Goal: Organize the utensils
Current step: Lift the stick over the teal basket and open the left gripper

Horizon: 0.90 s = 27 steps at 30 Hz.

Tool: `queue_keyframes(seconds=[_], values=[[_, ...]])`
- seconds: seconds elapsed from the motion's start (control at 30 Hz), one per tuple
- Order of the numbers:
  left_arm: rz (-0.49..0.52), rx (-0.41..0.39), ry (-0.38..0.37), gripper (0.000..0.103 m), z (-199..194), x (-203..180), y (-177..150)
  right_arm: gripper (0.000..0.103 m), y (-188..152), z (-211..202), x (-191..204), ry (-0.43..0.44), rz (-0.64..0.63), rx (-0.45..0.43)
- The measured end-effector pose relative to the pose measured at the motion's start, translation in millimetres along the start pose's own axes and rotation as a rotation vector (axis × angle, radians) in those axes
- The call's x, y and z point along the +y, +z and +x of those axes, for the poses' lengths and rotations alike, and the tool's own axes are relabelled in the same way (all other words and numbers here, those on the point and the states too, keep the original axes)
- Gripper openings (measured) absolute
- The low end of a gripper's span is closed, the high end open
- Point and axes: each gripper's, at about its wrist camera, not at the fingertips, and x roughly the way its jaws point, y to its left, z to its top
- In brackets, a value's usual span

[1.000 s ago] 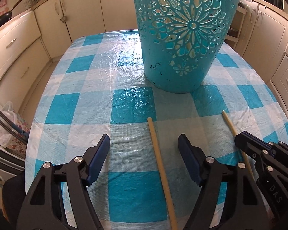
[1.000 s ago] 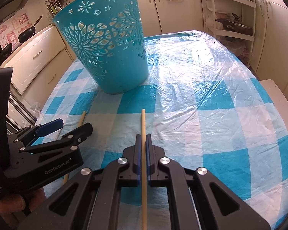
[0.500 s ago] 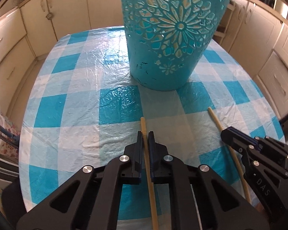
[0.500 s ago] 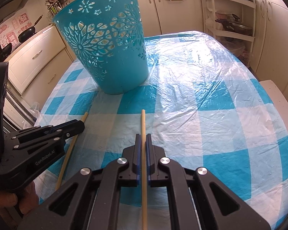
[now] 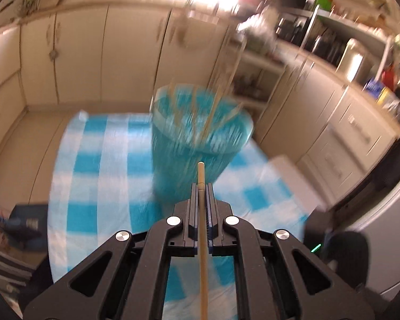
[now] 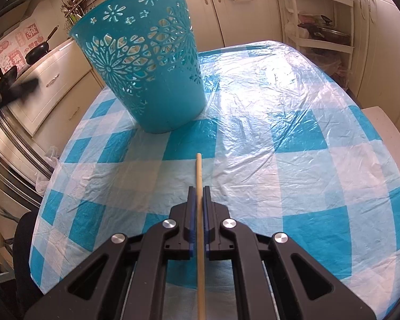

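My left gripper [image 5: 200,186] is shut on a thin wooden stick [image 5: 201,176] and holds it high above the table, pointing toward the teal cut-out basket [image 5: 200,144], which is blurred and holds several wooden sticks. My right gripper [image 6: 199,189] is shut on a second wooden stick [image 6: 199,170], low over the checked tablecloth [image 6: 280,146], with the teal basket [image 6: 152,64] standing ahead and to the left. The left gripper shows only as a dark blur at the far left edge of the right wrist view.
Cream kitchen cabinets [image 5: 80,53] surround the table. A white shelf rack [image 6: 320,26] with pans stands behind the table on the right. A frying pan [image 6: 37,50] lies on the counter at left. The table edge curves close on the left.
My left gripper closed on its stick, then lifted it fast off the table to above basket height. My right gripper stays shut on its stick and has shifted slightly.
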Motion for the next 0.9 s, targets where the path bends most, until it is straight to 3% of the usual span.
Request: queue_keyframes(seconds=[0.17,0.27,0.47,0.67,0.9], values=[[0.002,-0.238,0.010,0.005,-14,-19,69,0.006,1,1,-3,0.012,0.013,0.001],[-0.051,-0.326,0.030,0.005,-4,-19,99,0.006,2,2,-4,0.019,0.020,0.001],[-0.091,-0.480,0.163,0.005,27,-21,128,0.009,1,1,-4,0.034,0.029,0.002],[-0.103,-0.471,0.250,0.005,70,-8,120,0.013,2,1,-1,0.037,0.020,0.000],[-0.077,-0.387,0.271,0.005,87,6,85,0.013,2,2,0,0.032,0.015,0.000]])
